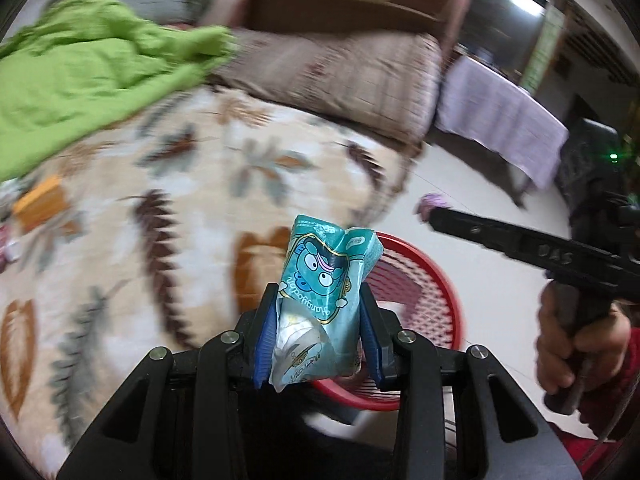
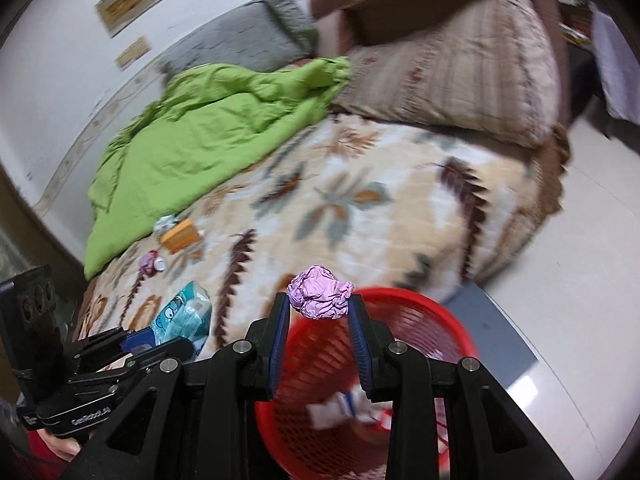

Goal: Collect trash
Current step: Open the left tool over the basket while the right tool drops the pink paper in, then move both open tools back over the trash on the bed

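While the left gripper (image 1: 318, 316) clamps a teal packet (image 1: 320, 300), the right gripper (image 2: 320, 312) pinches a pink wad (image 2: 320, 292) above the basket (image 2: 448, 320). Only the right view shows litter (image 2: 344, 408) inside it.

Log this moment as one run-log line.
left gripper: holds teal packet | right gripper: holds pink wad | red basket: below both

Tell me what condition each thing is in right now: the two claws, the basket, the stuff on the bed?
left gripper: shut on the teal wrapper, held beside the basket rim.
right gripper: shut on the pink wad, crumpled, above the basket.
red basket: upright, some trash already inside.
green blanket: rumpled on the bed.
orange box: lying on the bed, not yet collected.
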The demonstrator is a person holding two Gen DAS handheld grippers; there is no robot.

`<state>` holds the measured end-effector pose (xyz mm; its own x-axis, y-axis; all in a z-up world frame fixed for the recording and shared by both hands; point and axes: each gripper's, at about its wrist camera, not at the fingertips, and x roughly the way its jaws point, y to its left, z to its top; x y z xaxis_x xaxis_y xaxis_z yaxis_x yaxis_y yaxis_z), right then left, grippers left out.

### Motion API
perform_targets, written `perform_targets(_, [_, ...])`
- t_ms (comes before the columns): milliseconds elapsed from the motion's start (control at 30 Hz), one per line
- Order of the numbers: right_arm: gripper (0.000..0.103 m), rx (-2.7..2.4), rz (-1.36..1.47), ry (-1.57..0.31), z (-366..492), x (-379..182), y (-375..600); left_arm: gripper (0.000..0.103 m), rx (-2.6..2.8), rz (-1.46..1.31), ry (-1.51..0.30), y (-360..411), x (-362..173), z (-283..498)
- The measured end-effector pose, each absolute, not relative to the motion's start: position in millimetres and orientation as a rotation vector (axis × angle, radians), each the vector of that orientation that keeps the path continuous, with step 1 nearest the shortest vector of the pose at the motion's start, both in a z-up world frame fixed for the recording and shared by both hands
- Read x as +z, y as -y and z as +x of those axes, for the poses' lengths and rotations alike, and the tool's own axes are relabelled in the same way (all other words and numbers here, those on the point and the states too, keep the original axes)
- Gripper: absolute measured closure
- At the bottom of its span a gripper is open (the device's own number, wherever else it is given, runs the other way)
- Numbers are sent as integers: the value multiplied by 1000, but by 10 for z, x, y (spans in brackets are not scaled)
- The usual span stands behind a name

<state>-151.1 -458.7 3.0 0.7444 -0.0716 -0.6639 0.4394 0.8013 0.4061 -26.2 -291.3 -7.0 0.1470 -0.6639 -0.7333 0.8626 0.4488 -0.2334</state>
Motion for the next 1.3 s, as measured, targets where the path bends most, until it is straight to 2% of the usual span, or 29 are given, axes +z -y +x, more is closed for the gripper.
perform_targets(67, [67,-298,612,-687,-1607,-45,4652,63,-1155,296,-906,3080,-97,-372])
perform_targets(100, [65,-297,623,-689,-1628,-74,4668,54,-1165,308,-912,3129,-115,-403])
perform_targets(133, [54,-303,639,-689,-1658,-104,4695,48,-1167,317,-916,3167,-134,-428])
perform_targets(167, [42,-314,649,-684,-1677,-117,4715,47,-1162,322,-918,3183,-150,-443])
perform_targets(200, [39,-323,657,-674,-1698,-119,4738,47,-1157,325,-924,3176,-167,-447])
perform_targets(700, [39,-141,588,-689,-990,-38,4303,46,-1005,269,-877,2699,-28,-33])
perform_targets(1100, [38,60,476,-800,178,-19,3631,43,-663,131,-853,1601,78,1064])
perform_targets(1300, [38,120,407,-807,692,27,3388,42,-443,60,-894,972,-46,1817])
